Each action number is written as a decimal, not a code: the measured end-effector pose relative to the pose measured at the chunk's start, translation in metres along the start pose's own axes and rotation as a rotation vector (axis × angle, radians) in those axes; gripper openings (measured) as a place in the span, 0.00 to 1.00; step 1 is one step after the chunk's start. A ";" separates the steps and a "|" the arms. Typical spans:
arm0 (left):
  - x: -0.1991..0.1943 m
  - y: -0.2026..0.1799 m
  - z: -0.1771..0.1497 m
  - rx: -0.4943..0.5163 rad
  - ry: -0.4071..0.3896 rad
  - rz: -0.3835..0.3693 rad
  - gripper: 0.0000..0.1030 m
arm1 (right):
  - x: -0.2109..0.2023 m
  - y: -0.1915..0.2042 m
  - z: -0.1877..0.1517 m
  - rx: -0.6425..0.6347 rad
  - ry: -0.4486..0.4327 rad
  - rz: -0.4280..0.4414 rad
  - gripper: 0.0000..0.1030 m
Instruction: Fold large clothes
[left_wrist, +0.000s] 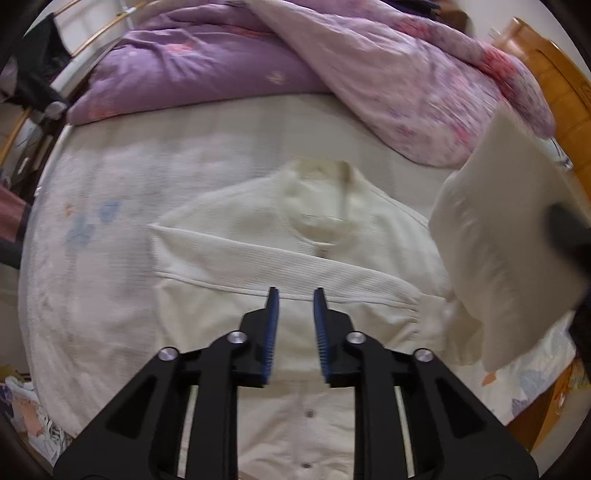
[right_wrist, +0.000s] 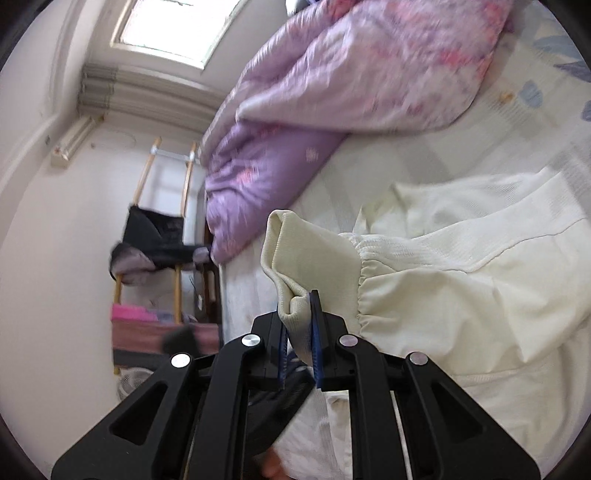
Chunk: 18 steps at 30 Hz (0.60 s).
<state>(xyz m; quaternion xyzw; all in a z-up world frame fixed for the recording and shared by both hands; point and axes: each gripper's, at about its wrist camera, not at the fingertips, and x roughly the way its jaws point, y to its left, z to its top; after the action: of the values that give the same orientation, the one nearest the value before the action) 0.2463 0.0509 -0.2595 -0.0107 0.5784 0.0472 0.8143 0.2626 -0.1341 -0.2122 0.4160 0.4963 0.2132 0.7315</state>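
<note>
A cream button-front jacket (left_wrist: 258, 258) lies face up on the bed, collar toward the quilts, with one sleeve folded across its chest. My left gripper (left_wrist: 295, 291) hovers above the jacket's front, pointing steeply down; it is open, with nothing between its blue pads. My right gripper (right_wrist: 300, 306) is shut on the ribbed cuff (right_wrist: 306, 251) of the other sleeve and holds it off the bed. In the left wrist view that lifted sleeve (left_wrist: 498, 240) hangs at the right edge, blurred. The rest of the jacket (right_wrist: 480, 295) spreads out to the right of the held cuff.
A purple duvet (left_wrist: 221, 70) and a pink flowered quilt (left_wrist: 406, 74) are heaped along the far side of the pale bed sheet (left_wrist: 110, 221). A wooden headboard (left_wrist: 554, 74) stands at the right. A wooden rack with dark clothes (right_wrist: 155, 229) stands beyond the bed's edge.
</note>
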 end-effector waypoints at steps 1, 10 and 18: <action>0.001 0.009 -0.001 -0.014 0.001 0.001 0.20 | 0.017 0.005 -0.005 -0.019 0.015 -0.016 0.10; 0.036 0.109 -0.017 -0.170 0.042 0.038 0.42 | 0.147 -0.007 -0.054 0.010 0.314 -0.024 0.27; 0.101 0.151 -0.058 -0.303 0.198 0.006 0.65 | 0.131 -0.103 -0.072 0.266 0.379 -0.111 0.86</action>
<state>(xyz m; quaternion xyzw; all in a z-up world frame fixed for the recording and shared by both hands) 0.2111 0.2037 -0.3682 -0.1360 0.6419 0.1349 0.7424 0.2414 -0.0687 -0.3804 0.4332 0.6706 0.1798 0.5747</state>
